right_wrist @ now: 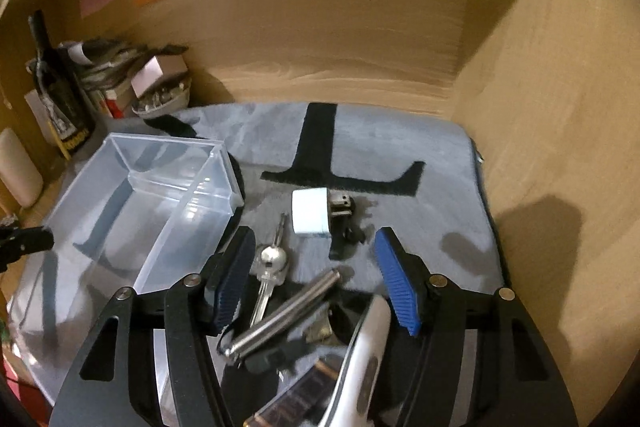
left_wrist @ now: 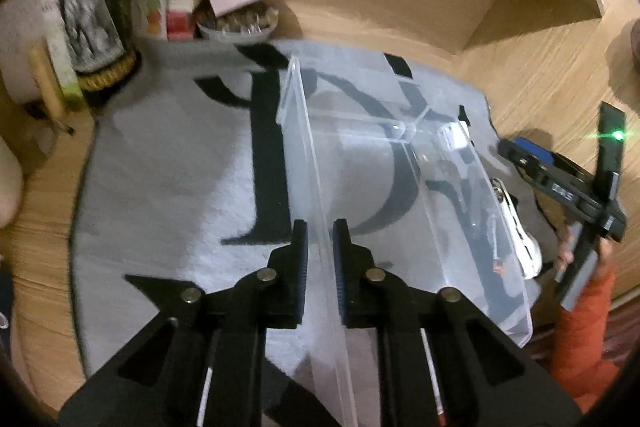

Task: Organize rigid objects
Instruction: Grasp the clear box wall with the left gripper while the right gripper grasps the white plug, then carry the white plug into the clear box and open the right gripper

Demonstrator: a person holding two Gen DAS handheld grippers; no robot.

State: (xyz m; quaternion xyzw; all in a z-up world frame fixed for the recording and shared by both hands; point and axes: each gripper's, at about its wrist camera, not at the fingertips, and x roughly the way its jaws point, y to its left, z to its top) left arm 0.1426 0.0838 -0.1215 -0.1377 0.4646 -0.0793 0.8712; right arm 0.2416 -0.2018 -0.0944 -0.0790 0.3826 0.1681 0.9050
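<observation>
A clear plastic box (left_wrist: pixel 400 167) with inner dividers lies on a grey mat (left_wrist: pixel 160 187). My left gripper (left_wrist: pixel 320 251) is shut on the box's near wall, one pad on each side. In the right wrist view the same box (right_wrist: pixel 160 195) sits at the left. My right gripper (right_wrist: pixel 316 275) stands open above a pile of small items: a key (right_wrist: pixel 272 271), a metal cylinder (right_wrist: pixel 288 311), and a white handheld device (right_wrist: pixel 368 359) near its blue pad. A white block (right_wrist: pixel 310 213) and a small black metal tool (right_wrist: pixel 344 223) lie just beyond. No pad touches any of them.
Back left stands clutter: a dark bottle (right_wrist: pixel 56 87), a bowl of small parts (right_wrist: pixel 160 103), stacked boxes (left_wrist: pixel 168 15). Wooden walls (right_wrist: pixel 560 107) close the back and right. A hand in an orange sleeve (left_wrist: pixel 580 327) holds the other gripper at right.
</observation>
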